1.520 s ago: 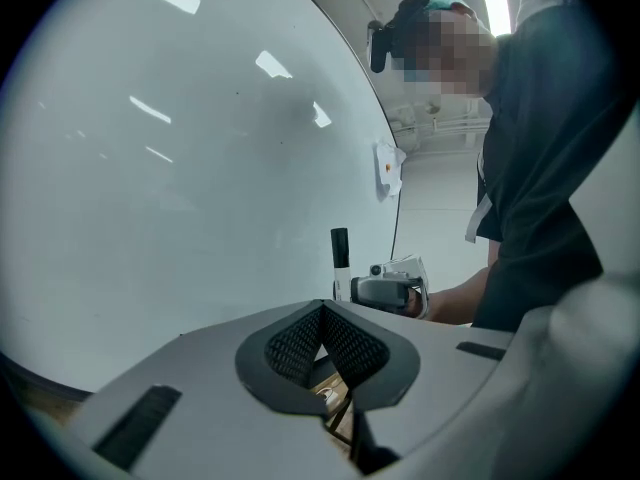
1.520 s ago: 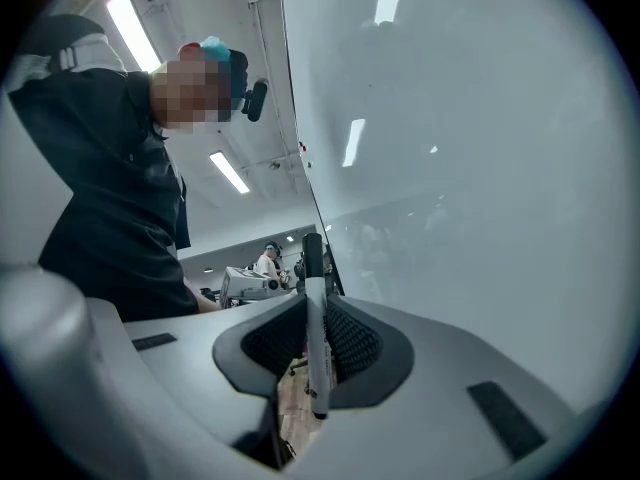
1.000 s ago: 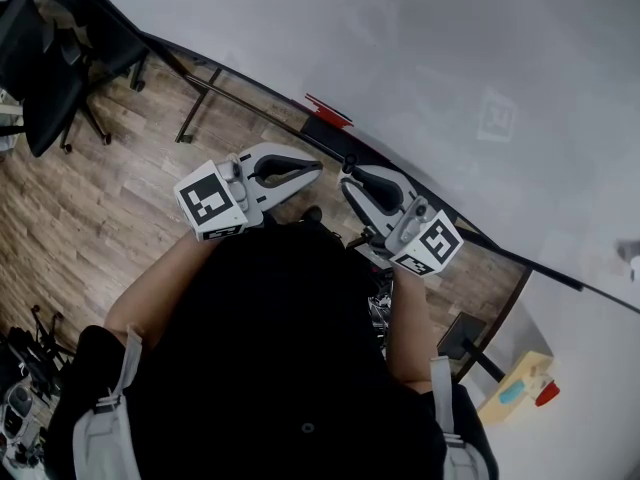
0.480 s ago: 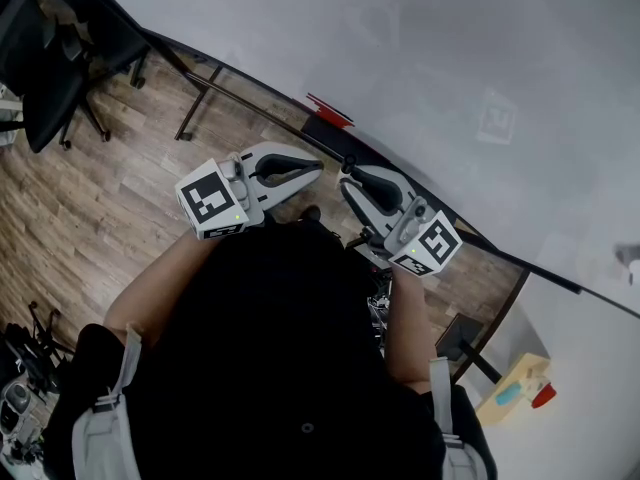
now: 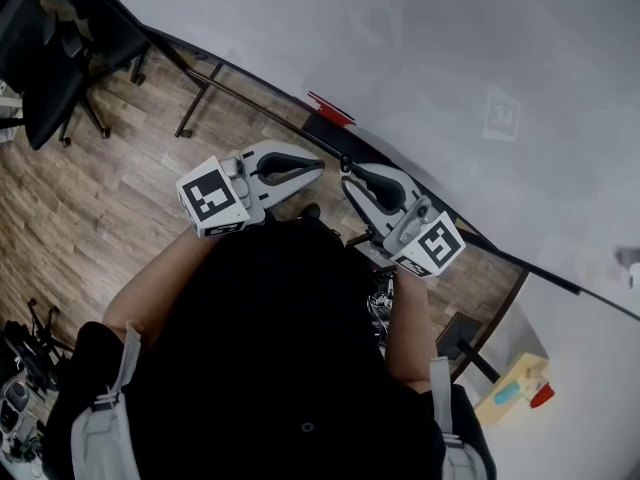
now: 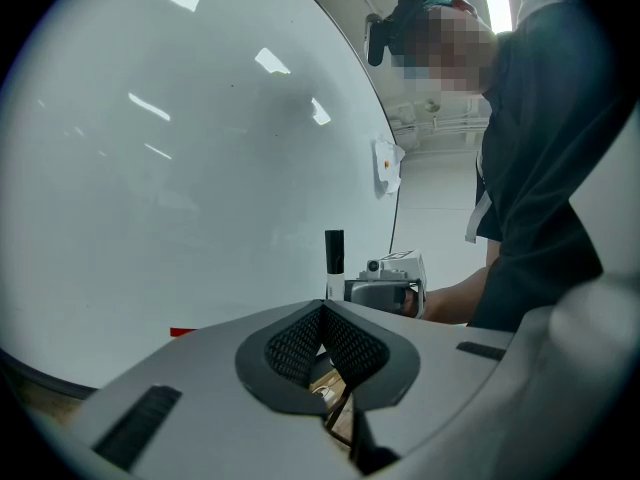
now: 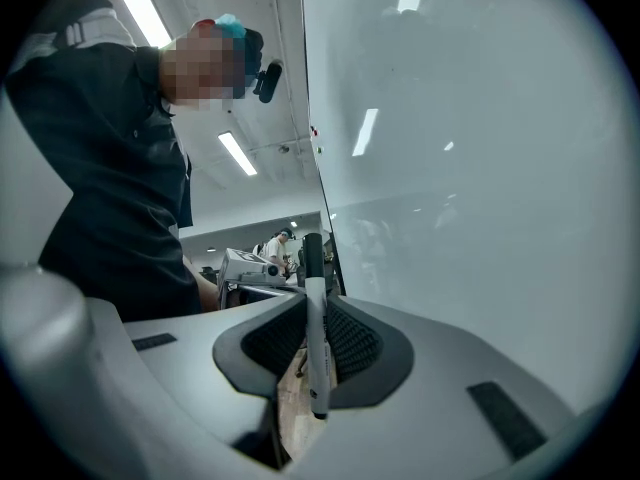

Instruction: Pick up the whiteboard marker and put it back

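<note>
The whiteboard marker [image 7: 316, 338], white with a black cap, stands upright between the pads of my right gripper [image 7: 314, 308], which is shut on it. In the head view that right gripper [image 5: 347, 175] is held level close to the whiteboard [image 5: 450, 68], with the marker's black top [image 5: 347, 161] just showing. My left gripper [image 5: 312, 164] is beside it, its tips pointing toward the right one. In the left gripper view, the left gripper [image 6: 322, 313] has its pads closed together with nothing in them. Beyond it are the marker [image 6: 334, 253] and the right gripper [image 6: 385, 288].
A red item [image 5: 328, 110] lies on the whiteboard's tray. The board's stand legs [image 5: 200, 93] reach onto the wooden floor. A black office chair [image 5: 50, 58] is at the left. A small box [image 5: 515, 388] sits at the lower right.
The right gripper has rolled slightly with the marker in it. The left gripper has stayed put.
</note>
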{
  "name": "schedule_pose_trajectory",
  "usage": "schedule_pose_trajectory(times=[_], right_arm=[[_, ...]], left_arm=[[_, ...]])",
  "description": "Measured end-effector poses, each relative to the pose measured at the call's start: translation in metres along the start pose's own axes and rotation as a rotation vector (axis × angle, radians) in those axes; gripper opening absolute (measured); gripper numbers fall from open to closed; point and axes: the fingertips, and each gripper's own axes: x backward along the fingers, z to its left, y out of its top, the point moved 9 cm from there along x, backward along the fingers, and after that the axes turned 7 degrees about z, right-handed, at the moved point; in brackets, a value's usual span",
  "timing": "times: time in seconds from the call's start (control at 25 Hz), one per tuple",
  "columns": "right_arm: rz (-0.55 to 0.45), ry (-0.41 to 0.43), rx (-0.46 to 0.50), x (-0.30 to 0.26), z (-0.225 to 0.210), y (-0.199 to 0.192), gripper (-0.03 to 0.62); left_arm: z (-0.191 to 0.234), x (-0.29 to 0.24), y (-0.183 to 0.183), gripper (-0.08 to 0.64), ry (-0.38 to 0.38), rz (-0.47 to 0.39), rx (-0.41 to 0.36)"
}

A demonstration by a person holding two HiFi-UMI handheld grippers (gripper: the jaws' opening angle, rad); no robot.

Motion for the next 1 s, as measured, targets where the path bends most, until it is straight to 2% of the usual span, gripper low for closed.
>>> schedule_pose_trajectory(times=[0.2,0.4,0.52,0.84,1.0], right_arm=[[-0.013,-0.014,0.019,0.005,0.000,0.013,0.072],[-0.005,-0.025,0.107,0.007,0.002,0.030,0.072],[0.018,-0.068,0.152,0.005,0.006,0.043,0.072],[0.209,-0.174,0.291,0.006,-0.004,0.032,0.072],[0.381,-0.219,0.363,0.010,-0.012,0.015,0.072]], left_arm=[[-0.002,-0.002,0.002,0.011,-0.002,0.003,-0.001],[-0.005,-0.002,0.001,0.011,-0.002,0.012,-0.003],[-0.003,0.001,0.000,0.011,0.003,0.016,0.001],[0.003,0.004,0.003,0.011,0.019,0.021,-0.007],[0.004,0.005,0.003,0.011,0.023,0.027,-0.010]])
